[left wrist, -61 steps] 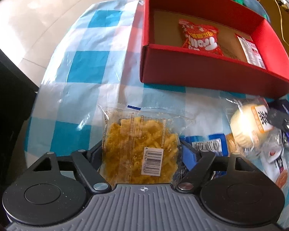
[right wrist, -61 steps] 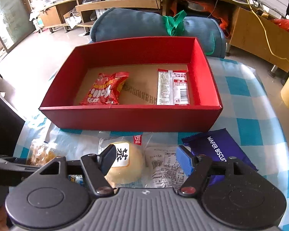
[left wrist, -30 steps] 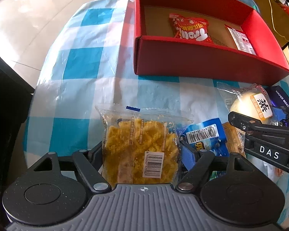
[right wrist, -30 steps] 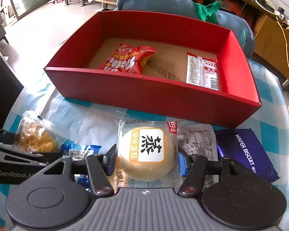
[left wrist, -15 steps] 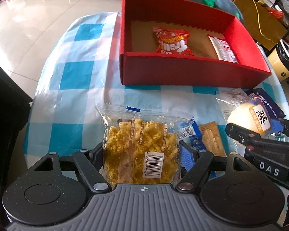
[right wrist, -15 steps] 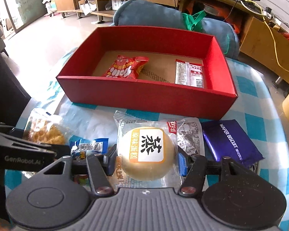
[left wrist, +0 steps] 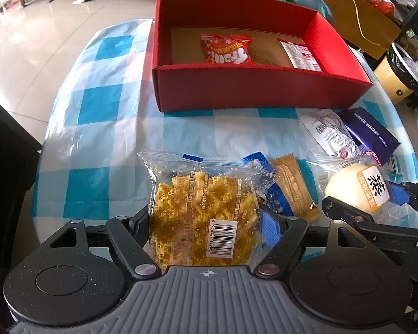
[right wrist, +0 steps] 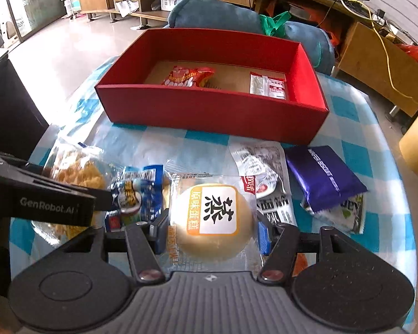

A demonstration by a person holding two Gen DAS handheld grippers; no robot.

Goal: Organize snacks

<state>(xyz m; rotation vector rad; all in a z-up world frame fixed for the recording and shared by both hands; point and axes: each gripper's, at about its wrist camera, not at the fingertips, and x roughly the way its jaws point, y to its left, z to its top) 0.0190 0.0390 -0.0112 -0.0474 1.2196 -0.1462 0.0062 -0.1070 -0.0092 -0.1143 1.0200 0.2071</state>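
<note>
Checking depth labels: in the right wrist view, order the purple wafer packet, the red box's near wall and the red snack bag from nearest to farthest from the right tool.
1. Purple wafer packet, on the cloth, right.
2. Red box near wall, ahead.
3. Red snack bag, inside the box, left.

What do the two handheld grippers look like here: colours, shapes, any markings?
Both are black, with two round speckled discs, grey ribbed centre plate, silver pivot screws and blue finger pads. The left gripper reads "GenRobot.AI" in white along its side; the right gripper matches it.
</note>
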